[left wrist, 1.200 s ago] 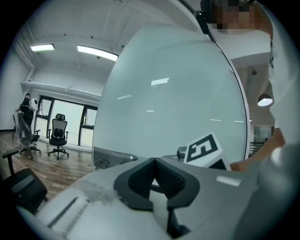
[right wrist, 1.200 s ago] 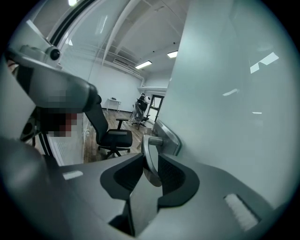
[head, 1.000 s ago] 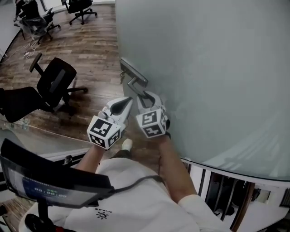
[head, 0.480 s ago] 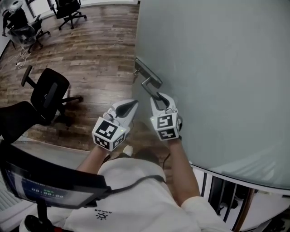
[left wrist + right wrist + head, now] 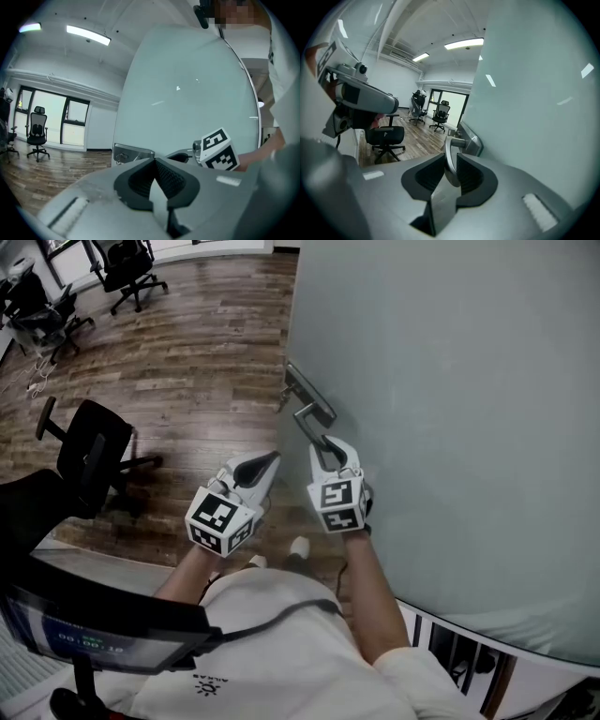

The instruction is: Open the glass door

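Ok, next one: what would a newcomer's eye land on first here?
The frosted glass door fills the head view's right, its metal lever handle at its left edge. The right gripper grips that lever between jaws that have just been closing; the left gripper hangs beside it, shut and empty. A black office chair stands on the wood floor at left.

Wooden floor (image 5: 206, 324), black office chairs (image 5: 89, 451)

Nothing could be read for certain. The small screen (image 5: 89, 641) at the head view's lower left edge showed pale digits too blurred to make out; the print on the white shirt (image 5: 281, 652) was too small.
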Available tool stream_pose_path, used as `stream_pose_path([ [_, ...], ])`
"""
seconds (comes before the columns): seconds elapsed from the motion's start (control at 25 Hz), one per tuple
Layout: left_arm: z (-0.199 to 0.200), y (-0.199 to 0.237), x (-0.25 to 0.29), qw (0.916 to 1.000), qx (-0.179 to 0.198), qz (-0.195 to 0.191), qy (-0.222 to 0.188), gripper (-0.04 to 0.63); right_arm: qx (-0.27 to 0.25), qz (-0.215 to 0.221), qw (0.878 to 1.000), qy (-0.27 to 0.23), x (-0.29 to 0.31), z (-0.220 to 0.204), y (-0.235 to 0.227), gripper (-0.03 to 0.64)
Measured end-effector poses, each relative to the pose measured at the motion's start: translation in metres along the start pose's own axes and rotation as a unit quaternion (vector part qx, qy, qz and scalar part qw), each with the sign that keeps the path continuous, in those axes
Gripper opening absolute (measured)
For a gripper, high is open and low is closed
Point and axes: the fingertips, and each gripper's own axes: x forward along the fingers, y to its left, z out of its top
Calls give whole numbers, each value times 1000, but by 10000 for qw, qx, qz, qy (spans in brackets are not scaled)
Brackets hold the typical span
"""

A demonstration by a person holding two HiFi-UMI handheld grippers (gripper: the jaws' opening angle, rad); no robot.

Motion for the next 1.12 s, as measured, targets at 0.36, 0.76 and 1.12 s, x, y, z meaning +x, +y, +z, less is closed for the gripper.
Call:
stream_pose_path([
  [0.36, -9, -9, 10, 9999, 103, -8, -114, 5, -33, -85, 9999, -53, 11, -5, 5, 58],
  [0.76, 17, -37, 112, 9996, 101, 134, 236, 5, -453, -138, 9974, 548, 32, -11, -111, 62],
  [1.12, 33, -53, 274, 9988, 162, -219, 399, 5, -475, -233, 9915, 1189, 65, -72, -251, 77],
])
